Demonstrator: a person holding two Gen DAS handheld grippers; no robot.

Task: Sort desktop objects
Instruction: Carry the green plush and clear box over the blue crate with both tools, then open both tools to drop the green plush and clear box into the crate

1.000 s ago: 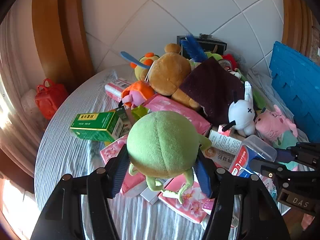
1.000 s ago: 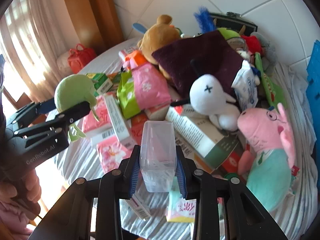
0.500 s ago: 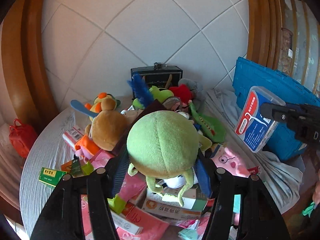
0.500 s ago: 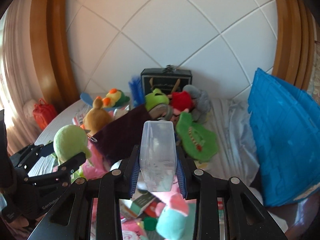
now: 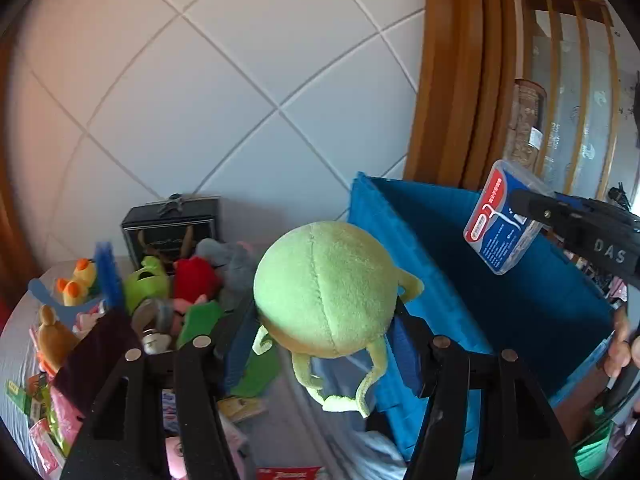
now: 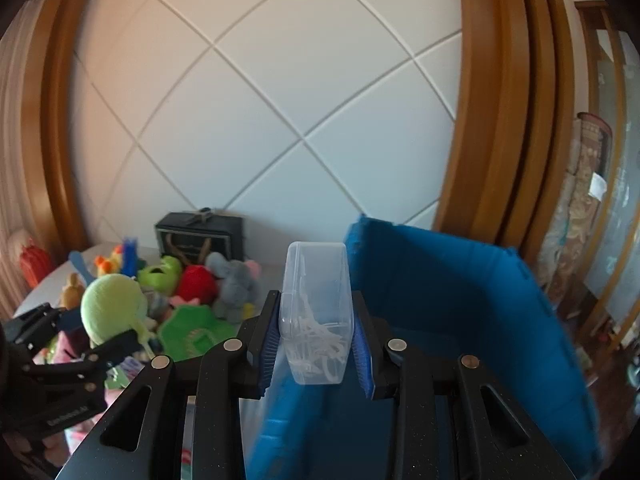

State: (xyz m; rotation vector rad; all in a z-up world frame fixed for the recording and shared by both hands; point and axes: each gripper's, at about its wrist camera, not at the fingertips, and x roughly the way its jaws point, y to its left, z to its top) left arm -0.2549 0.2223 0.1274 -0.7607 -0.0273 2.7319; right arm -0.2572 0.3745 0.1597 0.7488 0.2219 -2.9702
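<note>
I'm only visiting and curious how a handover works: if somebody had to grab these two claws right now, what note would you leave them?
Left claw: shut on the round green plush, held in the air beside the blue bin.
Right claw: shut on the clear plastic box of small white picks, held at the bin's open top.
Done: both items are picked up and brought to the bin; neither is dropped in yet.
Left: release both, if the bin is where they belong, then return to the plush toys and packets piled on the table.
</note>
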